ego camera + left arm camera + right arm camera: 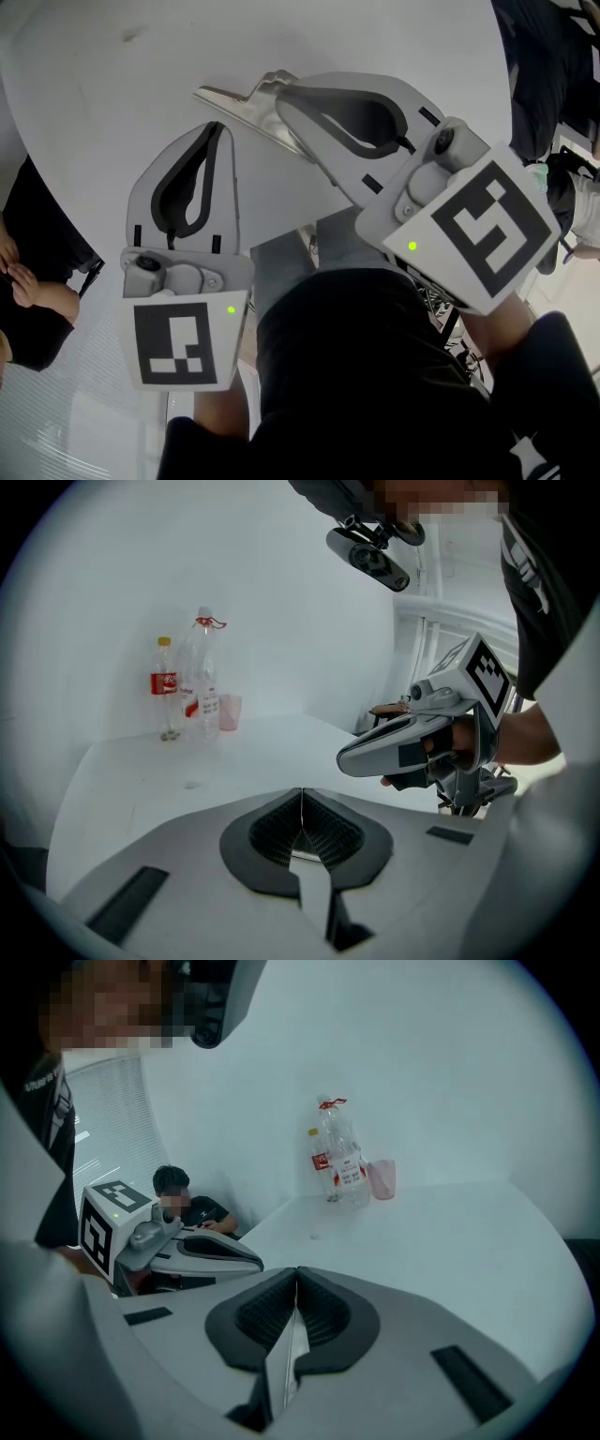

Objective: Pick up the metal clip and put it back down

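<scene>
Metal clip (242, 97) juts from the tip of the right gripper (281, 101), whose fingers clamp it over the white bench (103, 103), angled toward the upper left. The left gripper (214, 129) hovers just beside it, fingers closed on nothing.

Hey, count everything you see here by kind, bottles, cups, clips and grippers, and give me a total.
Bottles: 2, small yellow-capped bottle and taller clear bottle
Pink cup: 1
Metal clip: 1
Grippers: 2, left gripper and right gripper
Total: 6
</scene>
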`<state>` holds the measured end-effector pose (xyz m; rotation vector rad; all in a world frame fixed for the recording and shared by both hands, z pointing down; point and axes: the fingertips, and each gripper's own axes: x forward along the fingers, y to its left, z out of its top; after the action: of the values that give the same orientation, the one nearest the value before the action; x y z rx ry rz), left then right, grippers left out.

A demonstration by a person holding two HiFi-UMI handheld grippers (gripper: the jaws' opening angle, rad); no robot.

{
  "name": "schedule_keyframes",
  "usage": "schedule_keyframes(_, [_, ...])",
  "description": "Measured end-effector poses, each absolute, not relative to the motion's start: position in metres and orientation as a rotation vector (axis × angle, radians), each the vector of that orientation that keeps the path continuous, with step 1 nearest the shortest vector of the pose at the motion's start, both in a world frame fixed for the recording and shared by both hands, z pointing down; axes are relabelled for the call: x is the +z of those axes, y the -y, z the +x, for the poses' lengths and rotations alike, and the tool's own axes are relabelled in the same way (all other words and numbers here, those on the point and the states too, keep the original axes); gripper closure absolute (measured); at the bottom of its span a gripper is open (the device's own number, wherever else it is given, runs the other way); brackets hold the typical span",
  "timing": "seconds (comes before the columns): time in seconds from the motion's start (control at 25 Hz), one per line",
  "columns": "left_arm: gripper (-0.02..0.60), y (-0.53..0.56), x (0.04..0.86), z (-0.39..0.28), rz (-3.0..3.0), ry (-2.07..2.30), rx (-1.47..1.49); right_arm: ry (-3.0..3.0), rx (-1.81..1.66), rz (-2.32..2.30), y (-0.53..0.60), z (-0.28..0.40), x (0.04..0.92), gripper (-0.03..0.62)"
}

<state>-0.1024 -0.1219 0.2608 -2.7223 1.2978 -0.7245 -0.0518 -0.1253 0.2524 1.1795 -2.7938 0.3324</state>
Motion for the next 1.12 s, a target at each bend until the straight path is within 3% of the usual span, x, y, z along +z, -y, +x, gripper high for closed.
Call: schedule_keyframes(1.12, [0.561,0.079,0.172,-0.09,-2.574,-1.283,-0.618,2.878,0.079,1.249,0.08,-0.033,0.164,0.572])
